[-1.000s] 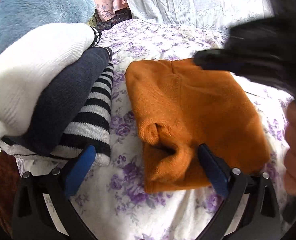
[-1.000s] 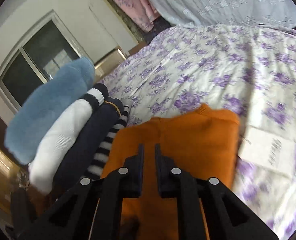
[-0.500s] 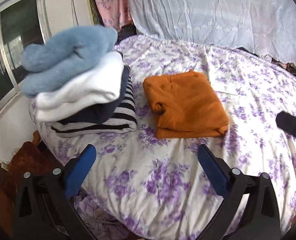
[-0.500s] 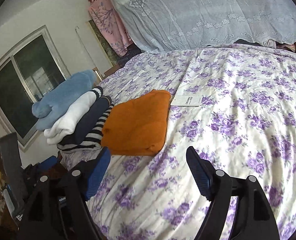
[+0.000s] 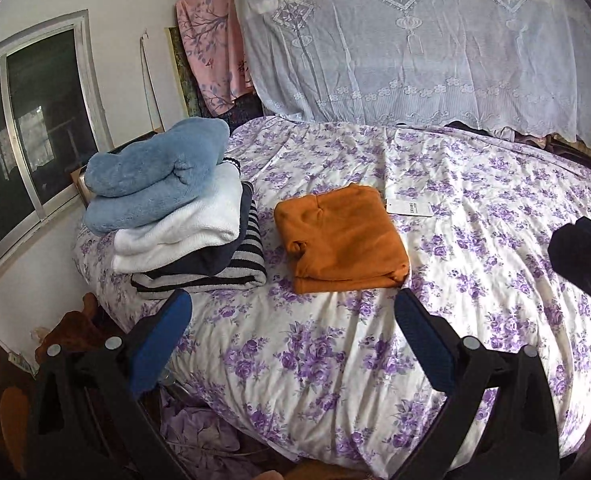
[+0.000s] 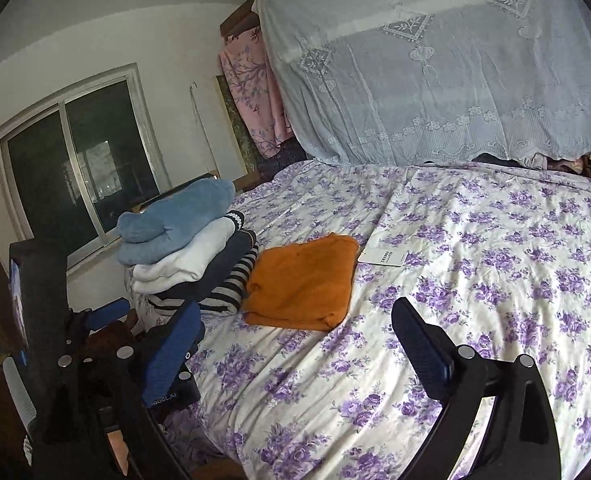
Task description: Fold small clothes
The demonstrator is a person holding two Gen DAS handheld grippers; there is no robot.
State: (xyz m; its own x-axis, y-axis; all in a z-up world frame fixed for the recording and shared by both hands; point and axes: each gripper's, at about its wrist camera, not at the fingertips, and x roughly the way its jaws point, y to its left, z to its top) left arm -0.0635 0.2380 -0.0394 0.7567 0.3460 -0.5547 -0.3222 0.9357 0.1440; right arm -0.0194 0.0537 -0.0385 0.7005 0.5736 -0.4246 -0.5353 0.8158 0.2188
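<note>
A folded orange knit garment [image 5: 341, 238] lies flat on the flowered bed, also in the right wrist view [image 6: 301, 282]. To its left stands a stack of folded clothes [image 5: 175, 212]: blue fleece on top, then white, navy and striped; it also shows in the right wrist view [image 6: 187, 252]. My left gripper [image 5: 291, 336] is open and empty, held back above the bed's near edge. My right gripper [image 6: 295, 344] is open and empty, likewise well short of the garment. The left gripper's body [image 6: 95, 344] shows at the lower left of the right wrist view.
A white paper tag [image 5: 409, 208] lies on the bedspread [image 5: 495, 280] just right of the orange garment. A lace curtain [image 5: 415, 60] hangs behind the bed. A window [image 5: 27, 132] is on the left wall. The bed's edge drops off near the grippers.
Both grippers pulled back from the orange garment toward the bed's near edge. The right gripper went from shut to open. The garment stays folded beside the stack.
</note>
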